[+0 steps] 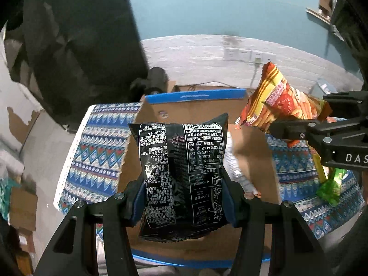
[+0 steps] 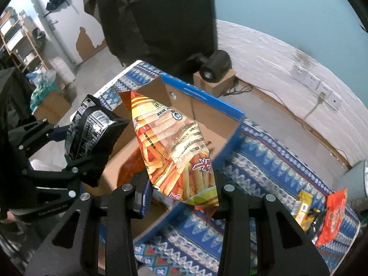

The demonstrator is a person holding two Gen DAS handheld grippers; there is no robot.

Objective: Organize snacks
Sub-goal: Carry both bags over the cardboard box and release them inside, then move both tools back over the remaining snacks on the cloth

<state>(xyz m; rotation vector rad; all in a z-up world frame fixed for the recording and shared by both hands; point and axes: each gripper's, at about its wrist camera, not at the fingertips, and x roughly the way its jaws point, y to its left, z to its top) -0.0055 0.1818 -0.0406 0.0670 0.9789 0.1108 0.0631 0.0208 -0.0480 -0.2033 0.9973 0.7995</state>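
Both jaws grip bags above the cardboard box (image 1: pixel 195 112): left gripper (image 1: pixel 184 197) the black packet (image 1: pixel 181 174), right gripper (image 2: pixel 181 197) the fries-print bag (image 2: pixel 174 151).

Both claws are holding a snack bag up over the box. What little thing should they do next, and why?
Probably lower the black bag a little and let go. The left claw is shut on it, right above the open cardboard box. The right claw holds the orange fries bag over the box too, so it could follow.
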